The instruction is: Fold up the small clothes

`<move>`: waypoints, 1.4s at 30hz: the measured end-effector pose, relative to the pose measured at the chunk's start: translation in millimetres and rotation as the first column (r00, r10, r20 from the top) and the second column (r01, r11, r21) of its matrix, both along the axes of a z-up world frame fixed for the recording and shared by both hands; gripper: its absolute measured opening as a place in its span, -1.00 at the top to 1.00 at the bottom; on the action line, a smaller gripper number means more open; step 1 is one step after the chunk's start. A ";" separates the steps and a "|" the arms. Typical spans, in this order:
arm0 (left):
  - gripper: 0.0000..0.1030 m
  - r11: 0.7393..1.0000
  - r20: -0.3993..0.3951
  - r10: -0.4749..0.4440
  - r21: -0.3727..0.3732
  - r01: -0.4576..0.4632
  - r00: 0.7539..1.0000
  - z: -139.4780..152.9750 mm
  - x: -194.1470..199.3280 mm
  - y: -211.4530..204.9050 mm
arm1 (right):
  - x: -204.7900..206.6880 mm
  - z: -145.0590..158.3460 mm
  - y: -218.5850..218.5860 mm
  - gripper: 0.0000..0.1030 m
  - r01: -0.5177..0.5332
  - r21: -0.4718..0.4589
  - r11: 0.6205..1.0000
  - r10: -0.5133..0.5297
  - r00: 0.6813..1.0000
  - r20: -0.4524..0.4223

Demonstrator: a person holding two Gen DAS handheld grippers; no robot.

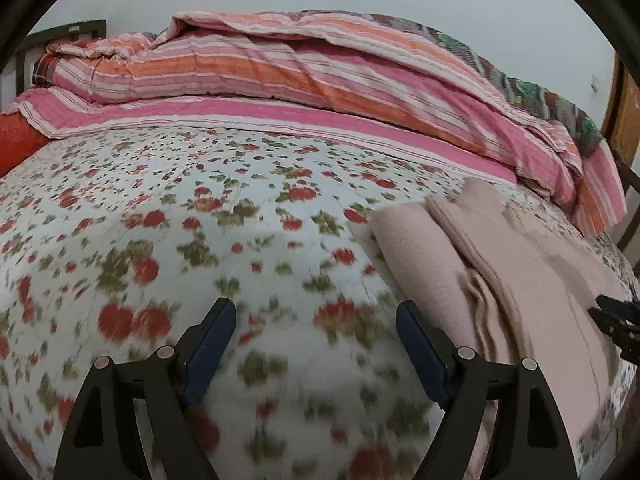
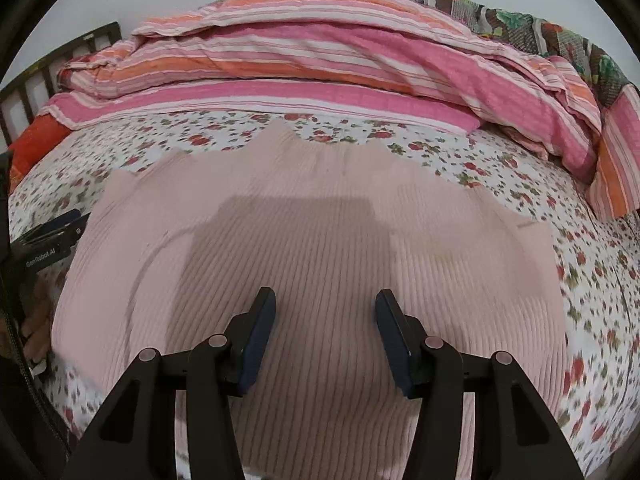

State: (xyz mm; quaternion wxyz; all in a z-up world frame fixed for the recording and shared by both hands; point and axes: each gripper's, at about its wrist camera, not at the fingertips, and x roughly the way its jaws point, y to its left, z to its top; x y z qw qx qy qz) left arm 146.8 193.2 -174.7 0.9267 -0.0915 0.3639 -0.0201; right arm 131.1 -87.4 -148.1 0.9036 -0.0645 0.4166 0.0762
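Observation:
A pale pink ribbed knit garment lies spread on the floral bedspread. My right gripper is open and empty, hovering over the garment's near part. In the left wrist view the same garment lies folded in layers at the right. My left gripper is open and empty over bare bedspread, left of the garment. The right gripper's tip shows at the right edge of the left view. The left gripper shows at the left edge of the right view.
A pink and orange striped quilt is heaped along the far side of the bed, with a patterned blanket behind it. An orange pillow and a dark headboard are at the far left. A wooden door is at the right.

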 end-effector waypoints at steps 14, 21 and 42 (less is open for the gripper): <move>-0.55 0.917 0.044 -0.134 -0.372 0.141 0.990 11.7 -102.1 -9.5 | -78.5 -22.8 -5.0 -0.01 -0.058 -0.019 0.998 0.059 0.996 0.064; -0.55 0.898 0.031 -0.169 -0.408 0.167 0.985 -1.3 -115.6 -40.4 | -100.0 -9.8 -28.0 0.00 -0.082 0.084 0.993 0.076 0.994 0.073; -0.36 0.809 0.018 -0.011 -0.587 0.019 1.000 -7.8 -69.7 -68.2 | -118.1 0.6 -150.9 0.00 0.068 0.266 0.962 -0.097 0.990 0.098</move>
